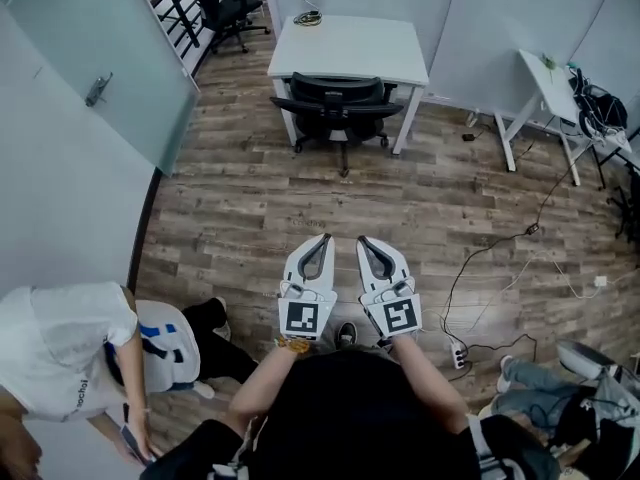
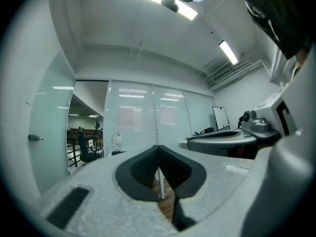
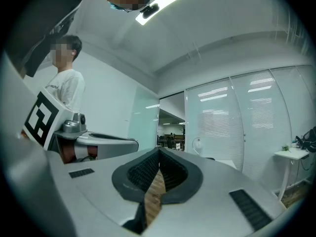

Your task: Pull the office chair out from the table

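**Head view.** A black mesh-backed office chair with armrests [image 1: 340, 108] stands tucked under a white rectangular worktop [image 1: 350, 46] at the far wall, well apart from both tools. The left tool [image 1: 322, 238] and the right tool [image 1: 362, 241] are held side by side above the wood-plank floor [image 1: 250, 198], each with its jaws pressed together and nothing between them. The chair probably rolls. It is judged moderately heavy, with a rigid frame and yielding mesh. The top edge of the backrest or an armrest looks like the firmest hold. The floor between the tools and the chair is unobstructed. White cables and a power strip [image 1: 457, 353] lie to the right, and a person in a white shirt [image 1: 60, 348] stands at lower left.

**Left gripper view.** The jaws are closed and empty. Frosted glass partitions [image 2: 148, 117] lie ahead, and the right tool is alongside.

**Right gripper view.** The jaws meet on nothing. A small white side table [image 3: 291, 154] stands at far right.
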Tool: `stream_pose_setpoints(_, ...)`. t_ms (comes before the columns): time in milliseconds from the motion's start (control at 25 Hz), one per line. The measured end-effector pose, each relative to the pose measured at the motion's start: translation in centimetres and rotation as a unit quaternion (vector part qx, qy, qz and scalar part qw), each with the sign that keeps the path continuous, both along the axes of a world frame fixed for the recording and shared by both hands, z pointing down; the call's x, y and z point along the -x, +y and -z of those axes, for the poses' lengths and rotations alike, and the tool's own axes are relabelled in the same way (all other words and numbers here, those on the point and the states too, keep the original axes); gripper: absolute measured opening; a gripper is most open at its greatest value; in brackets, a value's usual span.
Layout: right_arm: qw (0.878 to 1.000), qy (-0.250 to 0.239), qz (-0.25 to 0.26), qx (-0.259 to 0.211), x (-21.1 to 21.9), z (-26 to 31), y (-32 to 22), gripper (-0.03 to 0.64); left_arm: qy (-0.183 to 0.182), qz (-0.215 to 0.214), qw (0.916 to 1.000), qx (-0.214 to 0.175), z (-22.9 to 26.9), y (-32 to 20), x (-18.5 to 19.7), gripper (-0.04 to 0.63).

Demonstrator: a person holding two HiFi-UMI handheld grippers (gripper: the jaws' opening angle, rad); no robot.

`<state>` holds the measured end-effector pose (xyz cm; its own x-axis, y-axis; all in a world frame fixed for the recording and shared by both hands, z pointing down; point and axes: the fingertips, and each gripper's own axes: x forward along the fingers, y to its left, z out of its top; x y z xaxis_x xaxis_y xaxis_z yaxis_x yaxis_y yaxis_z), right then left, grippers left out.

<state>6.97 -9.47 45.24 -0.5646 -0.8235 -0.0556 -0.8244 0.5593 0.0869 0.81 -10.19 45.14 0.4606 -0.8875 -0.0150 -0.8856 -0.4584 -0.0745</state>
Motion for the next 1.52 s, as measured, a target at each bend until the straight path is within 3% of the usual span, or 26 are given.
stream_pose_setpoints(320,1.0,0.023,-0.006,0.012,0.5,-1.1,-6.0,0.006,0.007,-0.013,0.9999,-0.009,-0.9,-6.5,0.2,0.017)
stream_pose_setpoints(960,0.999,0.029,-0.026,0.005,5.0,-0.6,-21.1,0.006,0.008,-0.04,0.9991,-0.011,-0.4,-22.2,5.0,0.017)
stream_pose_setpoints(1520,0.998,0.041,-0.049,0.008,5.8,-1.3,-30.2,0.006,-0.021,-0.052,0.9983,-0.013,-1.6,-31.9,7.7,0.017)
